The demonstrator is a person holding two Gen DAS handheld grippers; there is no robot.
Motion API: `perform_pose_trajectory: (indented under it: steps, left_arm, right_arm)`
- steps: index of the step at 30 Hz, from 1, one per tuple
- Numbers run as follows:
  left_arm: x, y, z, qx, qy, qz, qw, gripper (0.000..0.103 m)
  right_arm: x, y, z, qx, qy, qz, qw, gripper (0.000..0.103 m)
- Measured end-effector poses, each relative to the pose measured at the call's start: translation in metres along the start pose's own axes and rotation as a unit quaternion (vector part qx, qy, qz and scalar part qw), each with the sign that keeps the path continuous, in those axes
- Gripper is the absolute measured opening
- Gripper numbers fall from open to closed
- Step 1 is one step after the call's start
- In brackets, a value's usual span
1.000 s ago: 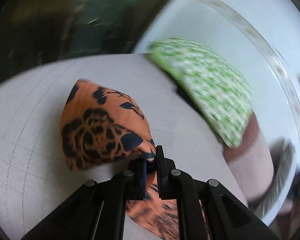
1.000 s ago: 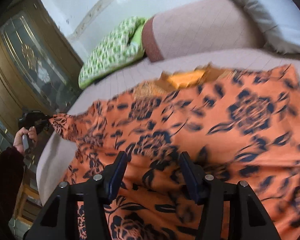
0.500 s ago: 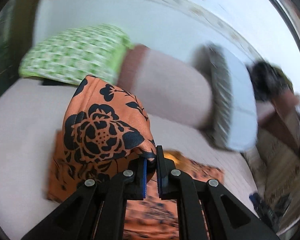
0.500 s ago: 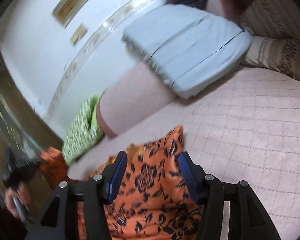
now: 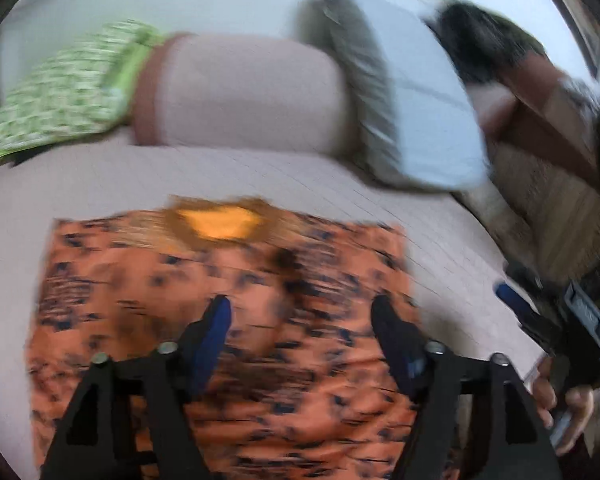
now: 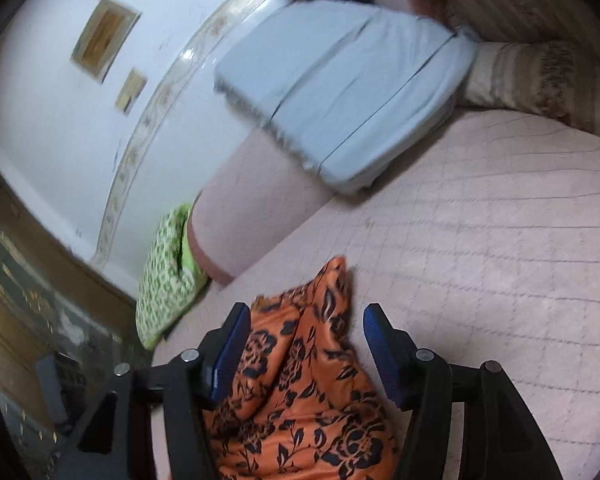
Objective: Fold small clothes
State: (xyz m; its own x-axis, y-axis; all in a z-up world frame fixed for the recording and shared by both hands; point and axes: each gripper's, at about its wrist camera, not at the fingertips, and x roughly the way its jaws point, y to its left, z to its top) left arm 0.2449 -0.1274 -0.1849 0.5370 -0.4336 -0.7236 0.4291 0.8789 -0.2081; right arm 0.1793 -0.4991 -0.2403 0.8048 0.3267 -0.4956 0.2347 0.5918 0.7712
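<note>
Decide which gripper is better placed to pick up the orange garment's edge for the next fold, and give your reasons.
Probably the right gripper: a raised fold of the orange garment already sits between its opening jaws, and its view is steady. The left gripper, jaws opening with nothing gripped, hovers over flat cloth in a blurred view.

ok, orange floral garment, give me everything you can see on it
The orange garment is thin, soft-looking fabric printed with dark navy flowers. It lies mostly flat on the pink quilted bed cover, neckline toward the pillows and showing a plain orange inner layer. In the right wrist view one edge bunches into raised folds. Both hand-held grippers, left and right, are opening over it; neither pinches it.
</note>
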Motion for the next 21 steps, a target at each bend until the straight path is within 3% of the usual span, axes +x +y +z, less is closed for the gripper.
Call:
perform_pose_trajectory:
  steps: [4,7,12,15,17,21]
  left_arm:
    - [-0.005,0.062,-0.008,-0.035,-0.005,0.102,0.9941,0.076]
    - [0.003,0.107,-0.018,-0.073,0.003,0.182,0.9806,0.076]
    - [0.026,0.157,-0.034,-0.118,0.008,0.25,0.9608,0.076]
    - [0.039,0.17,-0.042,-0.13,0.025,0.272,0.9531,0.076]
    - [0.049,0.175,-0.044,-0.14,0.047,0.256,0.9554,0.076]
    - [0.056,0.179,-0.045,-0.139,0.061,0.255,0.9549,0.077]
  right_arm:
    - [0.025,0.028,-0.018,-0.05,0.05,0.015,0.997,0.062]
    - [0.046,0.059,-0.036,-0.09,0.084,0.044,0.991,0.062]
    - [0.091,0.126,-0.067,-0.17,0.124,0.086,0.974,0.062]
    - [0.131,0.156,-0.078,-0.168,0.144,0.1,0.97,0.061]
    - [0.158,0.168,-0.084,-0.155,0.157,0.099,0.97,0.06]
    - [0.199,0.176,-0.094,-0.15,0.182,0.046,0.971,0.059]
